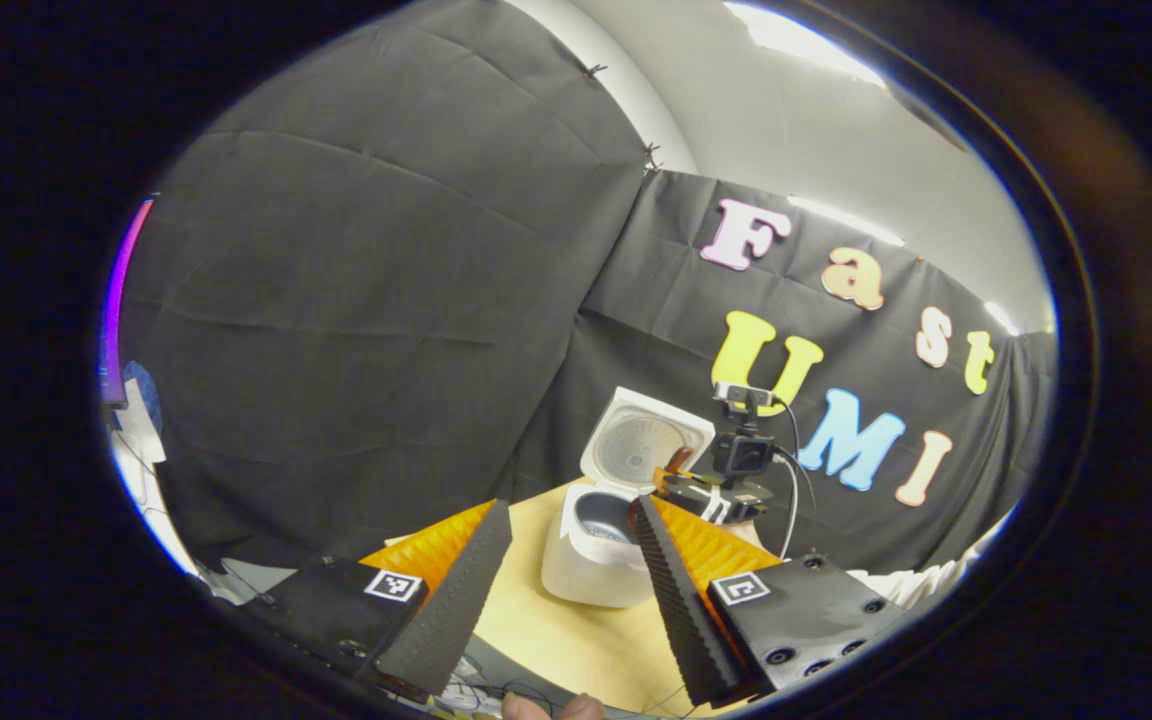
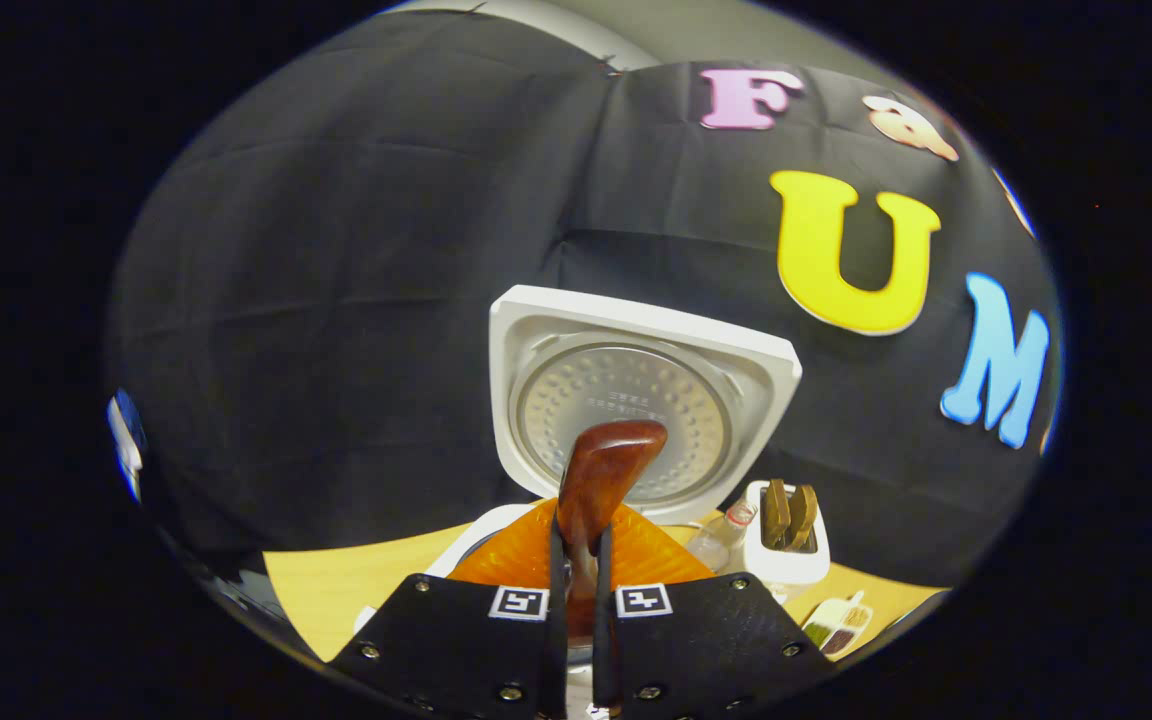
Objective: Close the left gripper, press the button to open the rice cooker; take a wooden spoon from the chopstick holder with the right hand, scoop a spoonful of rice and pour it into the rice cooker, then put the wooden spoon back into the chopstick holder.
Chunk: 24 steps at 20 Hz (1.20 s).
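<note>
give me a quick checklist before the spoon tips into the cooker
1. Cooker lid open: ok, it stands upright.
2. Right gripper shut on the spoon: ok, handle clamped between the jaws.
3. Spoon over the pot: ok in the left gripper view, where the right gripper hangs above the pot.
4. Rice in the spoon: cannot tell, the bowl is hidden.
5. Left gripper out of the way: ok, jaws open, back from the cooker.
6. Holder free for return: ok, upright beside the cooker.
</note>
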### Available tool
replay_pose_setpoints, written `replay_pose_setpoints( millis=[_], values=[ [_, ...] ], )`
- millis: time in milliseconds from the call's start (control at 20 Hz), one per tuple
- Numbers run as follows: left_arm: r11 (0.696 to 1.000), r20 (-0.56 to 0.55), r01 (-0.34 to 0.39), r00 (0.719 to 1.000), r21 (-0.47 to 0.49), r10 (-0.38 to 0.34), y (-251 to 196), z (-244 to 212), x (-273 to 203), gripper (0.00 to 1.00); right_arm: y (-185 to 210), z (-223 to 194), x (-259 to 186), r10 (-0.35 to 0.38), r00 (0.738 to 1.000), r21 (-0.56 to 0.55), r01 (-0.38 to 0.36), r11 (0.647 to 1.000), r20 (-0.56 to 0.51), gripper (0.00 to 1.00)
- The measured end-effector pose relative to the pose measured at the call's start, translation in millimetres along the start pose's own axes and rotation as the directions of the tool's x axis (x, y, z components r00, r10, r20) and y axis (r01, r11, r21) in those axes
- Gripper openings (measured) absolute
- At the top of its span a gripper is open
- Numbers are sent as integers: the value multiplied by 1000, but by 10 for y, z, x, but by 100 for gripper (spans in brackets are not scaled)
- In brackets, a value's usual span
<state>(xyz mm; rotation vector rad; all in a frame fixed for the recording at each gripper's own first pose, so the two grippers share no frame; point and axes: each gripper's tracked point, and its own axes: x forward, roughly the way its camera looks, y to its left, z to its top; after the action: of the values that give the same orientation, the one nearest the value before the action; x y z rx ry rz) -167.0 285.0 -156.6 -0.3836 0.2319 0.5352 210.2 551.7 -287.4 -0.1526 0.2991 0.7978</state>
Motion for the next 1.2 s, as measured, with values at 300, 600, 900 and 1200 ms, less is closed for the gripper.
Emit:
replay_pose_setpoints(
  millis=[300,600,900,1200],
  values=[
    [993,21,116,993,-21,-116,-174,-22,-209,83,-672,53,-910,-62,998,266,63,962,-12,10],
    [954,-20,284,958,-100,-287,-516,-292,-157,89,-1655,-191,-2044,-233,972,393,224,892,-26,10],
    [956,-15,280,959,-93,-282,-649,-322,-190,96,-2918,-638,-3074,-400,910,456,402,794,-107,10],
    [976,-37,198,979,-93,-202,-1058,-623,-363,89,-3960,-1351,-3554,-471,861,488,501,714,-195,10]
  ],
)
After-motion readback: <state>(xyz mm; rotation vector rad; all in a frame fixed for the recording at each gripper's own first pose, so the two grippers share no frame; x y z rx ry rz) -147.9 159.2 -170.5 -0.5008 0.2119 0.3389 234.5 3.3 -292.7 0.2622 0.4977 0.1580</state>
